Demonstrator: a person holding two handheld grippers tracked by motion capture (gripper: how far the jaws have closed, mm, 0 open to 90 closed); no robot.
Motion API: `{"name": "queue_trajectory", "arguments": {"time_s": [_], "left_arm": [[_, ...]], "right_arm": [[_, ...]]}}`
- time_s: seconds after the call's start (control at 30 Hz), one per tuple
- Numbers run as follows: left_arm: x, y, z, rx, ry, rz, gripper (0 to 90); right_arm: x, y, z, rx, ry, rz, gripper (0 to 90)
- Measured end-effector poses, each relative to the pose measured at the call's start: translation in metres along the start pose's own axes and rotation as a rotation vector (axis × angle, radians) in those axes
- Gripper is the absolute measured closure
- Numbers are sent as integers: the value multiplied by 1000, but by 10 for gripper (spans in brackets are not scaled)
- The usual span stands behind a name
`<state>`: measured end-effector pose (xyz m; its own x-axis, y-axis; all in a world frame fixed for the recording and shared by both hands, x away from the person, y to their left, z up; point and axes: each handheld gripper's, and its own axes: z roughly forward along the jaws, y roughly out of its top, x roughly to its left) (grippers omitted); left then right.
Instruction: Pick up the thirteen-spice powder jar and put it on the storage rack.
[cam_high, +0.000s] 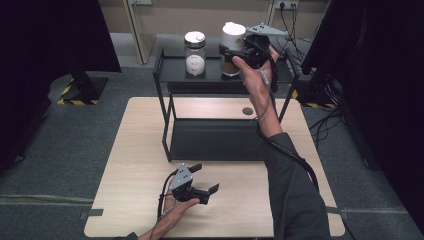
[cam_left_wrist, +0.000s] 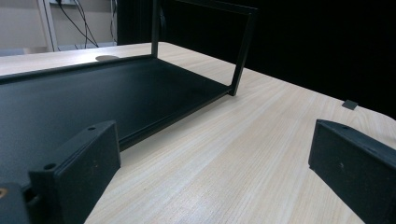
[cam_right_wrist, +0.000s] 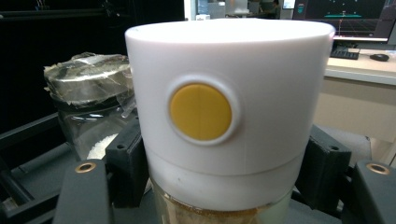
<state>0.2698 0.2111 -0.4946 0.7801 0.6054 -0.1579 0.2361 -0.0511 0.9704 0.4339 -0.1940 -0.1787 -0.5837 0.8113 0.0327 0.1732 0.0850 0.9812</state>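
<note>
1. The right hand-held gripper (cam_high: 231, 52) was clamped on the white-lidded jar (cam_high: 232, 47), pads pinching just under the lid (cam_right_wrist: 229, 98), on the glass neck. The jar sat at the top shelf (cam_high: 215, 75) of the black rack; I couldn't tell if its base touched the shelf or hung just above it.
2. A second jar (cam_high: 195, 52), taped lid, stood just beside the held one, on the gripper's left in the right gripper view. Tightest clearance around, I'd say.
3. The left hand-held gripper (cam_high: 205, 182) was released, jaws wide apart with nothing between them, hovering low over the desk (cam_high: 140, 150) in front of the rack's bottom tray (cam_left_wrist: 93, 93).
4. My take on doing this step well: keep the jar upright and move it straight, no tilting, since the grip's high and the heavy end hangs below.
5. Drift away from the neighbour jar, not toward it; a nudge could tip it off the shelf.
6. Don't loosen until the base is flat on something.
</note>
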Motion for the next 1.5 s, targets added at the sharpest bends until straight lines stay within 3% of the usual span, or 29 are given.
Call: {"name": "queue_trajectory", "arguments": {"time_s": [0.53, 0.7, 0.83, 1.2, 1.5], "left_arm": [[0, 0, 0, 2, -1, 1, 15], [0, 0, 0, 2, -1, 1, 15], [0, 0, 0, 4, -1, 0, 15], [0, 0, 0, 2, 2, -4, 15], [0, -1, 0, 2, 6, -7, 15]], "right_arm": [[0, -3, 1, -4, -1, -21, 298], [5, -3, -2, -2, -31, -17, 126], [5, -4, -7, -12, -31, 2, 50], [0, -8, -24, -27, 4, 4, 14], [-11, -26, -43, -48, 76, 5, 8]]}}
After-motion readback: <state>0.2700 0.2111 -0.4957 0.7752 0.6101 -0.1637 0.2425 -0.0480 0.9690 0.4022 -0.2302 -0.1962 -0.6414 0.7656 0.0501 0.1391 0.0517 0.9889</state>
